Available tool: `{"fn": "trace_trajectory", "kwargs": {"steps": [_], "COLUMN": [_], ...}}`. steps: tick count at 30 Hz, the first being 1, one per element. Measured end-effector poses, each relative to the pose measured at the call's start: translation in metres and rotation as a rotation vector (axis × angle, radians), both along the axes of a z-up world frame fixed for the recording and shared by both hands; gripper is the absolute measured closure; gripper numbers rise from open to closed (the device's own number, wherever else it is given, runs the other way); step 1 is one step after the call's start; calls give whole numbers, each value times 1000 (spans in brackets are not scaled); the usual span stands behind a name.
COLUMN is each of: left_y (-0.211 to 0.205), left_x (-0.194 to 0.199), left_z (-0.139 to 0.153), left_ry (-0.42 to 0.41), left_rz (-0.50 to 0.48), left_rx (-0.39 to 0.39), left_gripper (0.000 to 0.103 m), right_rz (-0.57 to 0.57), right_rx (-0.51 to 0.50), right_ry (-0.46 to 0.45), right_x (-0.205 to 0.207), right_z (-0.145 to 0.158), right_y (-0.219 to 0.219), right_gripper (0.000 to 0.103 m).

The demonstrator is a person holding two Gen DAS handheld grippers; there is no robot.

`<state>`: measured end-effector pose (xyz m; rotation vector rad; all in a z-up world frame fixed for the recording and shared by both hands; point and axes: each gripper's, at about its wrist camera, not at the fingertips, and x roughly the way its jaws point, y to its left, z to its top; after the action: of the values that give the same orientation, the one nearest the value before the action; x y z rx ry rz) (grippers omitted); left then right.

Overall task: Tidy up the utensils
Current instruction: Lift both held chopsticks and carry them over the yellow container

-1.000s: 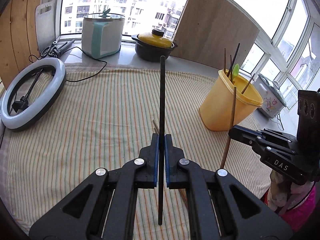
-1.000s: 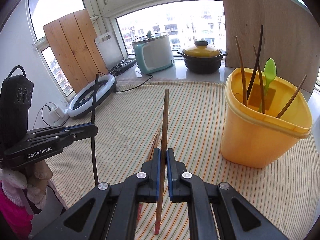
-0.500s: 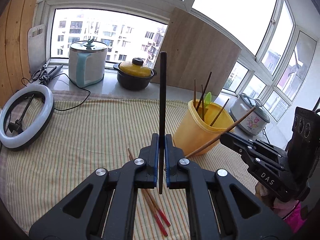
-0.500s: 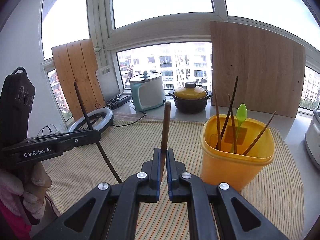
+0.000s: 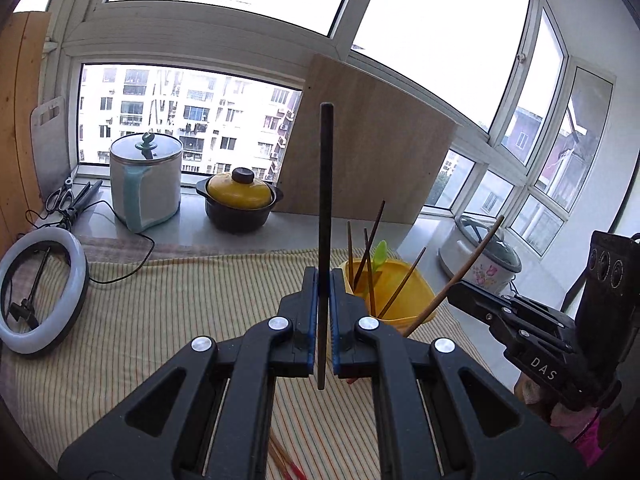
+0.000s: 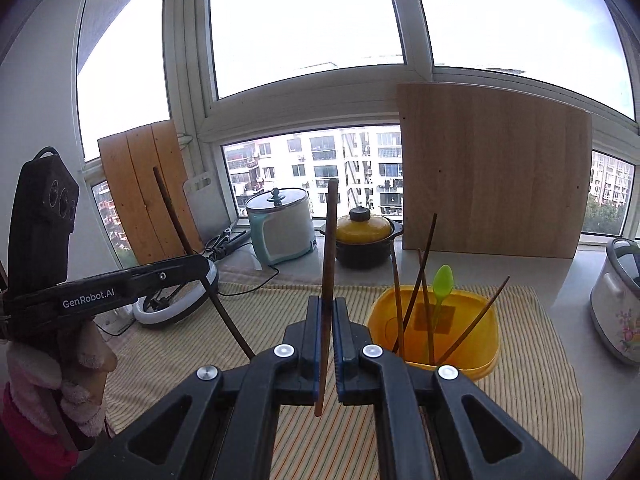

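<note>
Counter [image 6: 536,376], under a striped cloth [image 5: 160,320], carries the work; window sill behind holds pots and a leaning board, none of it part of the job.

Yellow bin [image 6: 486,344] stands on the cloth toward the right, just ahead of both tongs. Already in it: several chopsticks leaning against the rim and a green spoon [image 6: 442,280]. So part of the sorting is done.

Left tongs [image 5: 324,312]: jaws clamped on a black chopstick [image 5: 326,200], held upright, clear of the cloth. Right tongs [image 6: 329,332]: jaws clamped on a brown chopstick [image 6: 330,240], also roughly upright; in the left view it slants, its lower end near the bin's front wall. Neither stick is in the bin yet.

Left on the cloth: at least a pair of red-tipped chopsticks [image 5: 286,466], showing at the bottom edge of the left view, mostly hidden by the tongs.

Judgement: mid-task. Two sticks are in transit and need dropping in; the loose pair remains to be collected. Whether more lie out of sight, cannot tell.
</note>
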<state>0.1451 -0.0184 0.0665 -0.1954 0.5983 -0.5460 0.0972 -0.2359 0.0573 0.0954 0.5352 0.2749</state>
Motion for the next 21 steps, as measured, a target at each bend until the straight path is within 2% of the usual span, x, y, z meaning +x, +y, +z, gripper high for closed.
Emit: {"fn": "trace_trajectory", "kwargs": {"steps": [9,21], "left_y": [-26,-61], "left_x": [13,38], "left_z": [35,47], "left_ry": [-76,-91], "left_rz": [-31,-55], "left_rx": [-1,-25], "left_gripper": [100,100], "right_rz": [-40,-127], "right_rx": [-10,-20], "right_ry": [-65,-99], "right_x": [6,23], "right_z": [33,52], "right_y": [-22,-57], "right_gripper": [101,101]}}
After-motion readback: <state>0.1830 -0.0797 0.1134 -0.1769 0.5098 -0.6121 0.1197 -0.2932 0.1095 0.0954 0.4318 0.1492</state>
